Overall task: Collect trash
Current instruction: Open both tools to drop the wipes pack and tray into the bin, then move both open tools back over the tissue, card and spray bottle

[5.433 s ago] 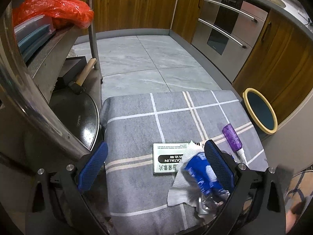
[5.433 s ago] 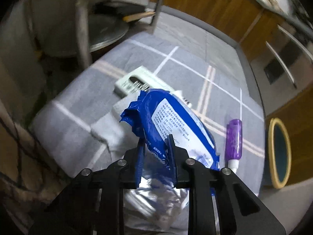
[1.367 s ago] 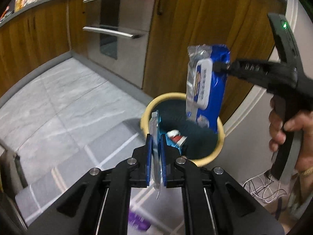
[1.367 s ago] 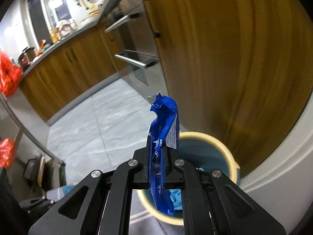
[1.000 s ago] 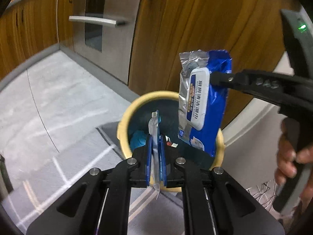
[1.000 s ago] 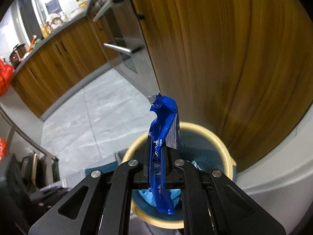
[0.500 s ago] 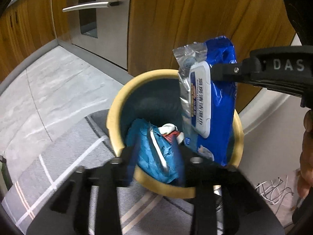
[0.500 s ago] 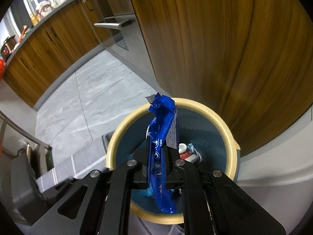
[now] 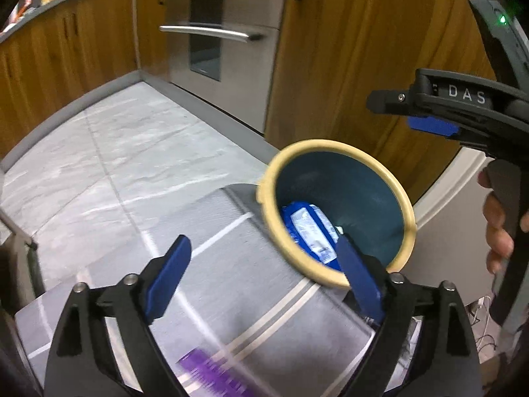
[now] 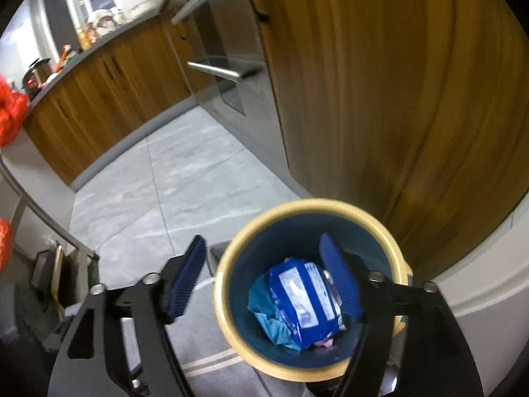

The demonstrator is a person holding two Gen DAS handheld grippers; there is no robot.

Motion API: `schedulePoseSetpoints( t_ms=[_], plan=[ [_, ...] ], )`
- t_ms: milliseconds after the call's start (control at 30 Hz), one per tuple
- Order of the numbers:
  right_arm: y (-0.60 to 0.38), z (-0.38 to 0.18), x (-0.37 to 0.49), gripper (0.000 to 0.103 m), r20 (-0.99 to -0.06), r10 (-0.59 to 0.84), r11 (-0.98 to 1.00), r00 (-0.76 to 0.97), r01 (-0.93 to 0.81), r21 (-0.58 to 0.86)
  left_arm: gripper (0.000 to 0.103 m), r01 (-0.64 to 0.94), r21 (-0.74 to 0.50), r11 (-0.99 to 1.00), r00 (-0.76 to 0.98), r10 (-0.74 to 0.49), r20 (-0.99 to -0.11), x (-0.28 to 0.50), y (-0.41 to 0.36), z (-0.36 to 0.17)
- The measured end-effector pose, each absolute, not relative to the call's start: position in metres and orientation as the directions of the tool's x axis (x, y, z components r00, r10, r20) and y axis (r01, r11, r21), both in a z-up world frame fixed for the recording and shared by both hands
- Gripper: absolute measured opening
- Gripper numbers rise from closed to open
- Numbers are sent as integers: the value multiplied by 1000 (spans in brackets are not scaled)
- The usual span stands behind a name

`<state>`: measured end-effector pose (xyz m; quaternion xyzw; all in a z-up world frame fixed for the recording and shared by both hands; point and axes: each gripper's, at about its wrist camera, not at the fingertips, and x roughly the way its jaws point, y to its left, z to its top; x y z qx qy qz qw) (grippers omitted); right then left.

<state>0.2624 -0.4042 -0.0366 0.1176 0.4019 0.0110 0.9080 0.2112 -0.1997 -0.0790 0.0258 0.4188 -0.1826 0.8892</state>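
Both my tongs, left gripper (image 9: 261, 274) and right gripper (image 10: 269, 273), have just sprung open, empty. The blue wrapper (image 10: 302, 301) lies inside the yellow-rimmed bin (image 10: 231, 327), so I judge the drop done.

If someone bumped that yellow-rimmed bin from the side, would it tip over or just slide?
The bin looks tall for its width and narrows toward the bottom, so it might tip fairly easily. It holds only a blue wrapper and some teal scraps, so probably little weight steadies it. It stands close against the grey cloth, which may stop it that way.
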Motion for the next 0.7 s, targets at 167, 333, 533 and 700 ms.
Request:
schedulePoseSetpoints(
  t_ms=[167, 333, 533, 700],
  plan=[
    [-373, -13, 241, 98, -645, 73, 993, 761, 5, 119, 97, 280, -109, 954, 622, -267, -737, 184, -159, -51],
    [-341, 3, 220, 98, -608, 66, 998, 791, -64, 25, 97, 219, -61, 974, 654, -193, -731, 150, -117, -29],
    [-320, 26, 186, 98, -547, 103, 994, 831, -68, 84, 97, 171, 8, 985, 698, -115, -707, 102, -72, -3],
    [-296, 31, 160, 98, -522, 85, 996, 849, -58, 66, 97, 121, -1, 993, 717, -88, -692, 69, -40, 0]
  ],
)
